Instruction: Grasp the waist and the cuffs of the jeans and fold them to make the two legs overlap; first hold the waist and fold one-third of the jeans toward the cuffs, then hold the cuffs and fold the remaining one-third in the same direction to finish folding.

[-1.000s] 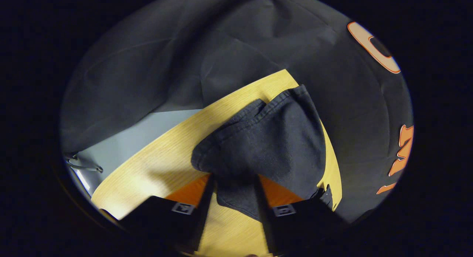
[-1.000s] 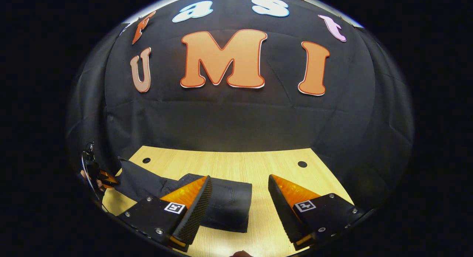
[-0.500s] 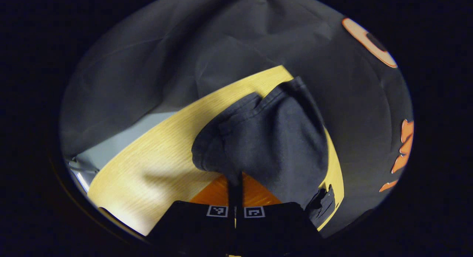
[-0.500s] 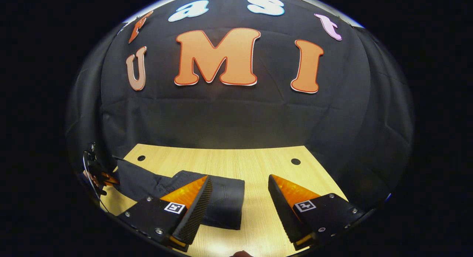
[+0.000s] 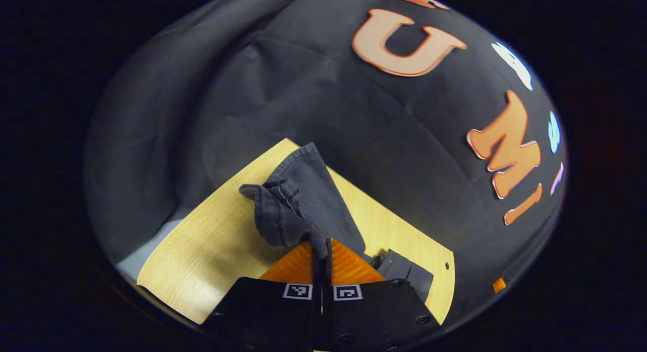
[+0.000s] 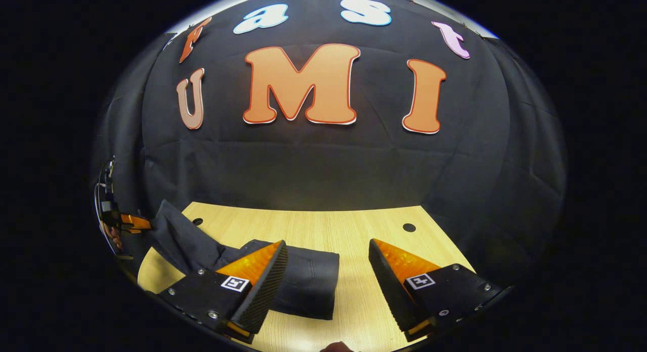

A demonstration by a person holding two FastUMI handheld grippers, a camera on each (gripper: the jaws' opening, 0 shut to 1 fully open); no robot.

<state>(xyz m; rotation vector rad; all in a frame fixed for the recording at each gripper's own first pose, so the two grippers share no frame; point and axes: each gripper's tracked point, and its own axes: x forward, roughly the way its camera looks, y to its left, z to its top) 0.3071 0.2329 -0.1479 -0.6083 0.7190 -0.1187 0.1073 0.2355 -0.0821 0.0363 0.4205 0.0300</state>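
The left gripper is closed on the cuff end of the jeans, lifted above the table near its left edge. The right gripper is wide open above the folded waist part.

**Dark jeans half-folded on the worktop**

We see the right tool hovering with its fingers spread wide above the wooden worktop. The dark jeans lie folded beneath its left finger, one end lifted at far left, where the left tool meets the cloth.
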